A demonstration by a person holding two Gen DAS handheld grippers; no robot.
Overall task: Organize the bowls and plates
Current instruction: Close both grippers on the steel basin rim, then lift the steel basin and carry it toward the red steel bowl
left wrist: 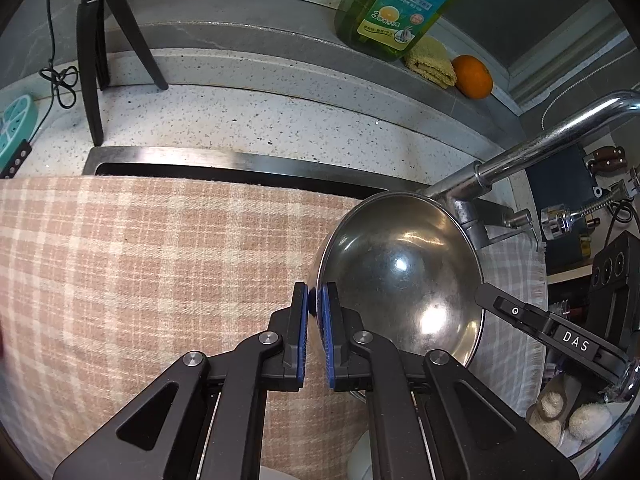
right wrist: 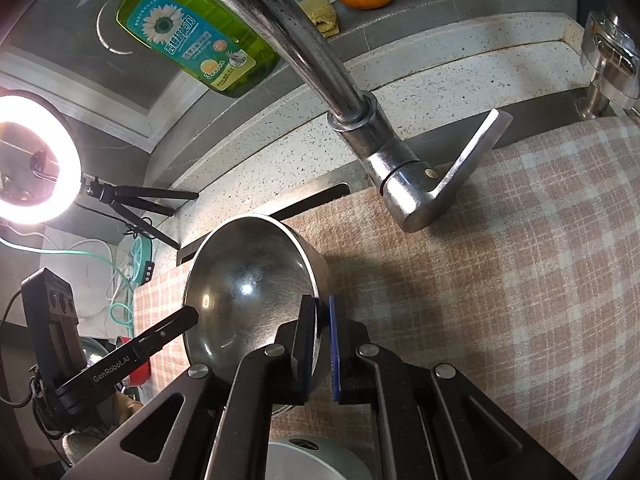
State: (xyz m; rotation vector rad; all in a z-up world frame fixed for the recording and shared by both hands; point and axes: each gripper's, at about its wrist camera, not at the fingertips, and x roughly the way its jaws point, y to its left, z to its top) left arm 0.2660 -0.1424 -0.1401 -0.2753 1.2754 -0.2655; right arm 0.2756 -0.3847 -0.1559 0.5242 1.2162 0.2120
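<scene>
A shiny steel bowl [left wrist: 400, 280] is tilted on its side above the plaid cloth, its hollow facing both cameras. My left gripper [left wrist: 316, 306] is shut on the bowl's rim, blue pads on either side of the thin edge. On the opposite rim, my right gripper [right wrist: 322, 314] is shut the same way on the bowl [right wrist: 248, 280]. Each view shows the other gripper's black finger reaching the far rim: the right one [left wrist: 516, 314] and the left one [right wrist: 172, 326]. A white round thing [right wrist: 312, 460] lies partly hidden under the right gripper.
A pink plaid cloth [left wrist: 140, 260] covers the sink [left wrist: 200, 158]. The chrome faucet [right wrist: 320, 60] arches close above the bowl, its lever [right wrist: 472, 152] to the right. A green soap bottle [left wrist: 396, 4], an orange [left wrist: 472, 76], a tripod [left wrist: 96, 60] and a ring light [right wrist: 36, 156] stand behind.
</scene>
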